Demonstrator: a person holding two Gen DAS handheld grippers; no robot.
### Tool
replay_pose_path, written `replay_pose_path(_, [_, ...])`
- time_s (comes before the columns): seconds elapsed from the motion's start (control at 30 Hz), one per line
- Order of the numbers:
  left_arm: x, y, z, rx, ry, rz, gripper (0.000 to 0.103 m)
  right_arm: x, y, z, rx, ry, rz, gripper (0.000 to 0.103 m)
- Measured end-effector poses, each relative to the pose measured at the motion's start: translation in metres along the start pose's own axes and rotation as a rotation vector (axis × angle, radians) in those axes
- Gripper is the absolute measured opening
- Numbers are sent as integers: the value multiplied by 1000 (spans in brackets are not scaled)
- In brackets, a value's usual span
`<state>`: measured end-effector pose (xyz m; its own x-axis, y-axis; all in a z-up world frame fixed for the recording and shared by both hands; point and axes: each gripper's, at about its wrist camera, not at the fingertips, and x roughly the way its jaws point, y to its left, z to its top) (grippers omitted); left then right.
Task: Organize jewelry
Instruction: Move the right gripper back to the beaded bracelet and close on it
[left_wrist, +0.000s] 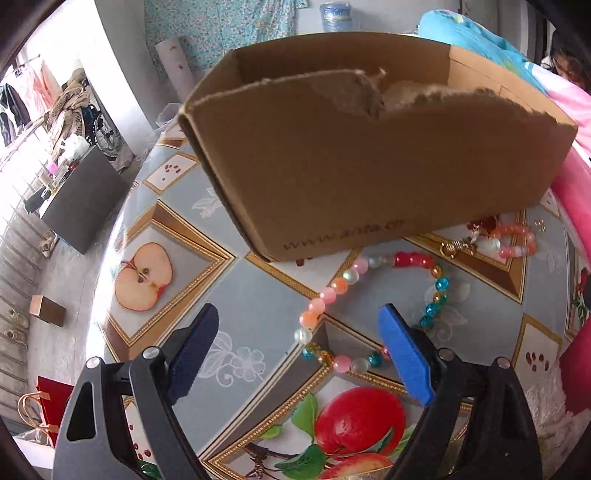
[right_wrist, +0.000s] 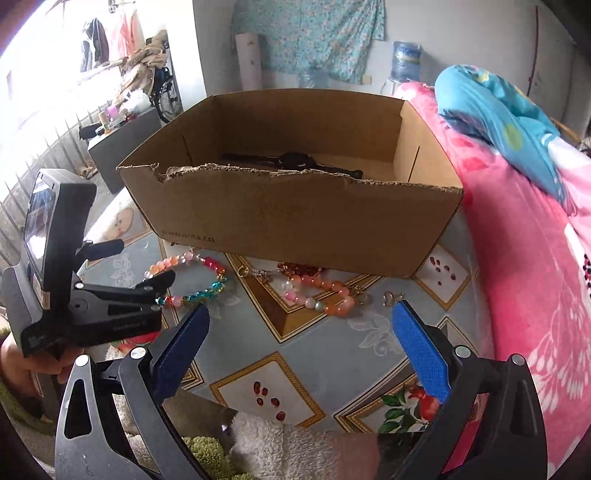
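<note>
A brown cardboard box (left_wrist: 351, 166) (right_wrist: 295, 221) stands on the fruit-patterned tablecloth (left_wrist: 258, 288); a black item (right_wrist: 295, 160) lies inside it. In front of the box a long multicoloured bead strand (left_wrist: 406, 258) (right_wrist: 192, 295) curves across the cloth. To its right lie an orange-pink bead bracelet (left_wrist: 517, 232) (right_wrist: 332, 306) with a gold clasp, dark red beads (right_wrist: 295, 267) and a small gold earring (right_wrist: 391, 297). My left gripper (left_wrist: 299, 317) (right_wrist: 162, 291) is open over the strand's near curve, holding nothing. My right gripper (right_wrist: 302, 312) is open just short of the orange-pink bracelet, holding nothing.
Pink bedding (right_wrist: 535, 295) and a teal pillow (right_wrist: 498, 110) rise along the table's right side. A white fluffy cloth (right_wrist: 288, 443) lies at the near edge. The table's left edge drops to the floor, where a grey cabinet (left_wrist: 81, 199) stands.
</note>
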<state>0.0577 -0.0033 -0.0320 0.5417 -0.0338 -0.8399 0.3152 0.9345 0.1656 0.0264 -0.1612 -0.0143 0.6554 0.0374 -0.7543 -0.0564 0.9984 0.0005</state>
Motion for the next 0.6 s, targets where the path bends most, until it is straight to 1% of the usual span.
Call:
replay_pose_path(0.07, [-1,-5,-11,14,7,-20,86,-2,3,1,-29,-25,-36,95])
replay_pose_path(0.1, [-2,-4,-16,11,-2,-28,88,-1,4,3,-45,-33,-54,95])
replay_pose_path(0.13, [-3,-2,-20,4,-1,-28,92,-1,7,4,-69,-40,-73,95])
replay_pose_path(0.2, [-3,5,-26,-24,6,-39,98,-3,12,9,-124,-69,-127,95])
replay_pose_path(0.27, [-1,14,-30,-69,18,-85,98,-10,17,13,-163,-128,-170,95])
replay_pose_path(0.3, [2,20,-32,-98,28,-112,98,-16,19,15,-174,-168,-160,95])
replay_pose_path(0.33, [2,22,-33,-108,28,-117,98,-21,19,16,-180,-207,-130,95])
replay_pose_path(0.43, [1,26,-33,-96,29,-121,98,-30,20,15,-190,-298,-11,95])
replay_pose_path(0.47, [0,23,-31,-96,34,-120,98,-29,21,15,-192,-304,11,95])
replay_pose_path(0.5, [0,21,-29,-96,39,-120,98,-25,23,15,-191,-291,25,95])
replay_pose_path(0.6, [1,22,-26,-92,42,-122,98,-9,27,17,-166,-215,89,95])
